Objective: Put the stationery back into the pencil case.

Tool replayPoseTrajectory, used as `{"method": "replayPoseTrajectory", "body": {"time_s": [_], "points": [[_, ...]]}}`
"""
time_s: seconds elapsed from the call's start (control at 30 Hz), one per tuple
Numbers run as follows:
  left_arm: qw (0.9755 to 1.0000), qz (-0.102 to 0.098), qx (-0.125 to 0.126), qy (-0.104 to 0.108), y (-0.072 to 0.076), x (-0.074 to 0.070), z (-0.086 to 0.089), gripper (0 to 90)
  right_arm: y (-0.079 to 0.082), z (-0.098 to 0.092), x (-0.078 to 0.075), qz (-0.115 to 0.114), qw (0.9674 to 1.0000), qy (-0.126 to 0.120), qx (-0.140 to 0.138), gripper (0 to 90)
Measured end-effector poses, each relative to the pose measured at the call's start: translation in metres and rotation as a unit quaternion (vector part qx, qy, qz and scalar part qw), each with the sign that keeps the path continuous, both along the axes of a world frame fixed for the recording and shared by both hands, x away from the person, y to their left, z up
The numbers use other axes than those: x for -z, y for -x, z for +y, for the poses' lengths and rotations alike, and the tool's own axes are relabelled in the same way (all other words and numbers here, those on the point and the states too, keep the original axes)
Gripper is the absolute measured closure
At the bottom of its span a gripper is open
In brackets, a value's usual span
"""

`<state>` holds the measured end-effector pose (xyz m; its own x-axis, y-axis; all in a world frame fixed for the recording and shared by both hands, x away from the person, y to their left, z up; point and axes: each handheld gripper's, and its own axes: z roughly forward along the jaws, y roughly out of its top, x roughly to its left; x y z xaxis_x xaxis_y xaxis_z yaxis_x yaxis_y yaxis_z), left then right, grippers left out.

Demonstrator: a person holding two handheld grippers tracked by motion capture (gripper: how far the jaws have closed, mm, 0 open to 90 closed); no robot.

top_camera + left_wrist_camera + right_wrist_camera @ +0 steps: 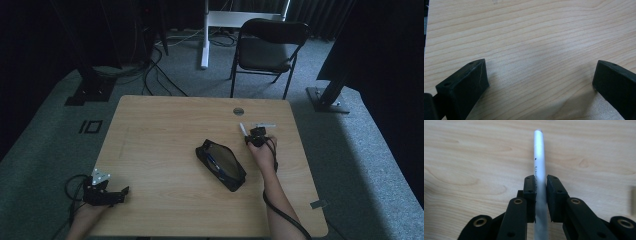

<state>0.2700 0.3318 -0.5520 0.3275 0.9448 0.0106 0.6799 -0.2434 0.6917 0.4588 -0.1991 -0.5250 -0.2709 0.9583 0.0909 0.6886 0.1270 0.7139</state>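
A black pencil case (221,164) lies open near the middle of the wooden table (160,130), with pens inside. To its upper right, my right gripper (252,134) is shut on a white pen (242,129). In the right gripper view the white pen (539,165) runs straight up between the two black jaws, which press on its sides, and my right gripper (540,185) hangs just over the wood. My left gripper (117,194) rests at the table's front left corner, open. In the left gripper view its fingers (464,85) stand wide apart over bare wood.
A round cable hole (238,111) sits near the table's far edge. Another pale item (263,125) lies just right of the right gripper. A black chair (267,50) and a white desk leg (205,35) stand beyond the table. Cables trail on the grey carpet.
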Motion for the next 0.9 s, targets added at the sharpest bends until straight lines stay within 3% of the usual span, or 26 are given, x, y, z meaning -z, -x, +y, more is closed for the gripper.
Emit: {"method": "replayPoseTrajectory", "body": {"time_s": [0.47,0.9], "points": [[1.0000,0.000,0.000,0.000,0.000,0.000,0.000,0.1,0.017,0.003,-0.041,-0.025,0.9989,-0.011,-0.037,78.4],[1.0000,0.000,0.000,0.000,0.000,0.000,0.000,0.1,0.041,0.016,-0.077,-0.049,0.9949,-0.021,-0.085,78.5]]}}
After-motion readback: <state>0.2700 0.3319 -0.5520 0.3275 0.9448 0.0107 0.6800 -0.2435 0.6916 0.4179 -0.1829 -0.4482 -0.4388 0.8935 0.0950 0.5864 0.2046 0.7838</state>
